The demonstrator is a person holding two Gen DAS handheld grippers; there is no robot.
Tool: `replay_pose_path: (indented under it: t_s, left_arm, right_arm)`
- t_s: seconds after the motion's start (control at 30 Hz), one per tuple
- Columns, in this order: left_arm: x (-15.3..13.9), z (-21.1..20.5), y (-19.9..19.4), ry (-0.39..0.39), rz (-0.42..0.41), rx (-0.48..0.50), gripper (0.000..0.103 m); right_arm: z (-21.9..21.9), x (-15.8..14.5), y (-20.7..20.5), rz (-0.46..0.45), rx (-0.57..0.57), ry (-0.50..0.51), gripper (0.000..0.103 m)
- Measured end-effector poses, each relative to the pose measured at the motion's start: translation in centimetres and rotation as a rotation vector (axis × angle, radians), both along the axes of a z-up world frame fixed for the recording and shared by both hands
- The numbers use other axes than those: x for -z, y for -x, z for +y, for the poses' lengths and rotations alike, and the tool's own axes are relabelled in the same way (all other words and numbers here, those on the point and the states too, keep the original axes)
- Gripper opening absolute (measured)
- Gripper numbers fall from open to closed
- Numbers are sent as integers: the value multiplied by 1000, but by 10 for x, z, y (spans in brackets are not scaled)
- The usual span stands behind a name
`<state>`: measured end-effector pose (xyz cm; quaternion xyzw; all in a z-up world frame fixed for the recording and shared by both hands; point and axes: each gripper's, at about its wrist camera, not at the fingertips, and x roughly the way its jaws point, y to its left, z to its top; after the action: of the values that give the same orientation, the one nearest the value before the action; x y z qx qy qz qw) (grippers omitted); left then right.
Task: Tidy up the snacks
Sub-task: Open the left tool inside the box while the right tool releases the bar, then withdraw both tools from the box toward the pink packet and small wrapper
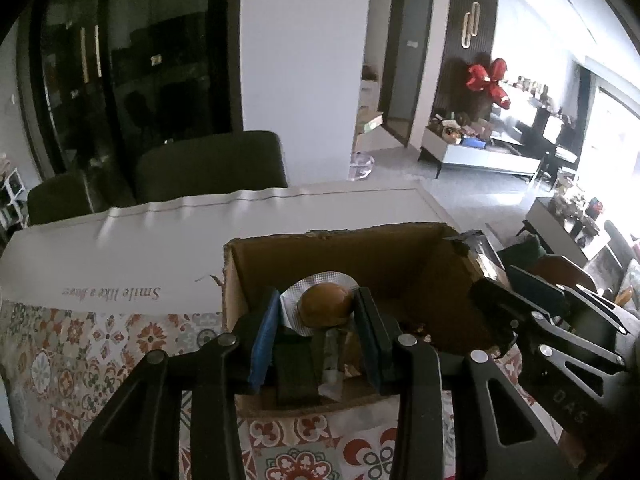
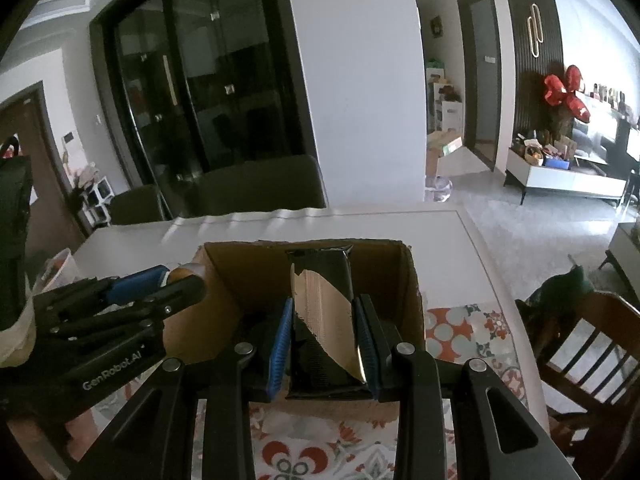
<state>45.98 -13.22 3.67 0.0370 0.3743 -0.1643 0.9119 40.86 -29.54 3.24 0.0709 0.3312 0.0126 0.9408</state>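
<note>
An open cardboard box stands on the table; it also shows in the right wrist view. My left gripper is shut on a round brown snack in a clear, silver-edged wrapper, held over the box's near left part. My right gripper is shut on a black and gold snack packet, held upright over the box. The right gripper shows in the left wrist view at the box's right edge. The left gripper shows in the right wrist view at the box's left edge.
The table carries a patterned cloth and a white mat with lettering. Dark chairs stand behind the table. A wooden chair stands at the right. A plastic container sits at the table's left.
</note>
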Motion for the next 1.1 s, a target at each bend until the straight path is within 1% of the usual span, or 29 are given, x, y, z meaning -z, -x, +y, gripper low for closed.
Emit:
replay_pose_path:
  t_s: [0.03,0.07,0.1,0.13,0.17,0.2,0.27,0.33,0.37,0.4,0.43,0.57,0.6,0.77,0.87,1.1]
  left_arm:
    - [0,0,-2,-4,4,-2,43]
    - [0,1,-3,-8,7,-7,51]
    - [0,3,-3,-8,9,-13,56]
    - [-1,6,-1,-4,4,-24,60]
    - [-1,8,1,-4,-3,-33,60]
    - [-1,10,2,-9,-8,-40,61]
    - [-2,15,9,-19,-26,-50,65]
    - [-4,20,17,-26,-43,-57,66]
    - [-4,21,20,-26,-49,-60,67]
    - [-5,24,25,-26,-57,-59,67]
    - [-6,26,30,-24,-64,-58,68]
    - [-7,37,51,-30,-93,-66,71]
    - [-7,39,56,-32,-100,-68,71]
    - [-5,49,87,-36,-132,-87,74]
    - [-3,54,104,-25,-135,-85,74]
    - [3,60,146,-38,-166,-84,74]
  right_arm:
    - [0,0,-3,5,4,1,33]
    - [-2,1,-6,13,8,1,33]
    - [-2,2,-7,15,9,0,33]
    - [-3,3,-8,20,10,1,33]
    - [-4,4,-9,27,16,-2,36]
    - [-3,4,-9,29,18,-4,48]
    - [-3,5,-7,27,26,-2,60]
    - [-1,5,2,6,42,25,69]
    - [0,5,6,3,57,42,76]
    - [2,5,10,-3,63,54,80]
    - [4,4,14,-11,67,66,81]
    - [12,3,37,-34,105,115,92]
    - [12,2,41,-36,115,117,93]
    - [14,1,68,-57,146,120,93]
    - [16,3,83,-70,154,105,93]
    - [15,7,119,-98,148,57,93]
